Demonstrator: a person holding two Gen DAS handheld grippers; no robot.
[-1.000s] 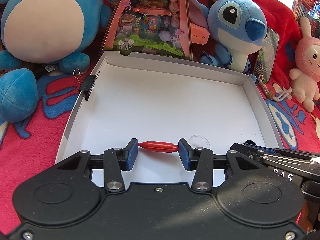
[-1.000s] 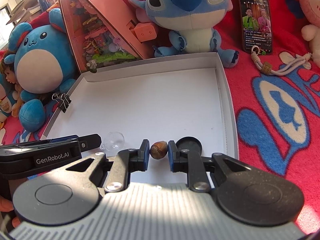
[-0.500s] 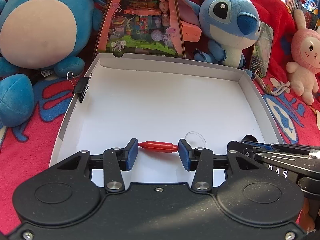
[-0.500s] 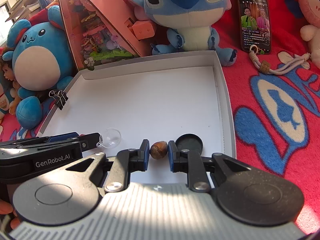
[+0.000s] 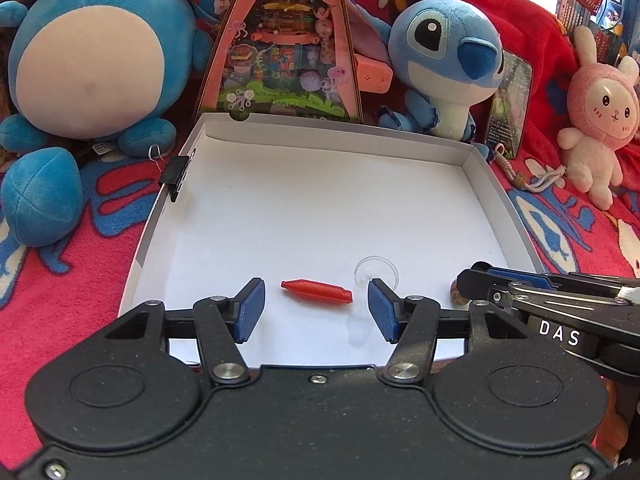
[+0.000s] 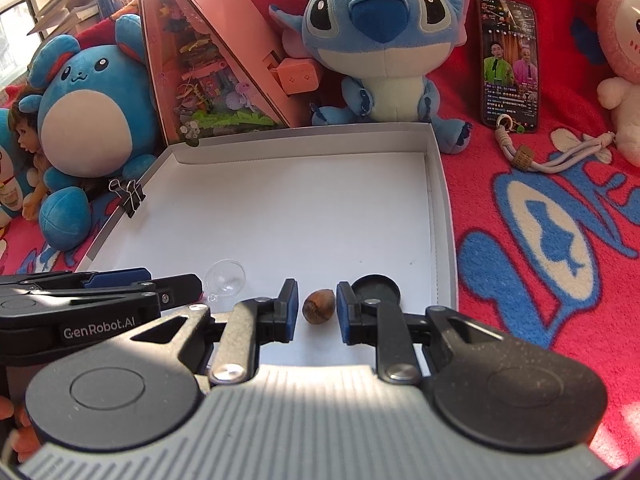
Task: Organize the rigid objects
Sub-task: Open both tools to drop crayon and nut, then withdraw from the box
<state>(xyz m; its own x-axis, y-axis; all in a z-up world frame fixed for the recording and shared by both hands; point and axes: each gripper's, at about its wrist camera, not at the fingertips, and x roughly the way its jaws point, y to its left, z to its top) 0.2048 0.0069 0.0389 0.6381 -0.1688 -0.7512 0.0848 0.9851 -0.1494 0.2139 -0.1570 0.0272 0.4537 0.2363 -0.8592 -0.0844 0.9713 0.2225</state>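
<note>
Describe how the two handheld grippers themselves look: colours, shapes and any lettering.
The left gripper is matt black with two round caps, silver pivot pins, blue ribbed pads and white "GenRobot.AI" lettering on its side. The right gripper has a ribbed grey top, black linkages, blue pads and white "DAS" lettering.

In tray [image 5: 480, 184]: cap [image 5: 316, 291] left, dome [image 5: 376, 272] middle, nut [image 6: 319, 306] then lid [image 6: 376, 288] right (plush toys [image 6: 380, 40] behind).
</note>
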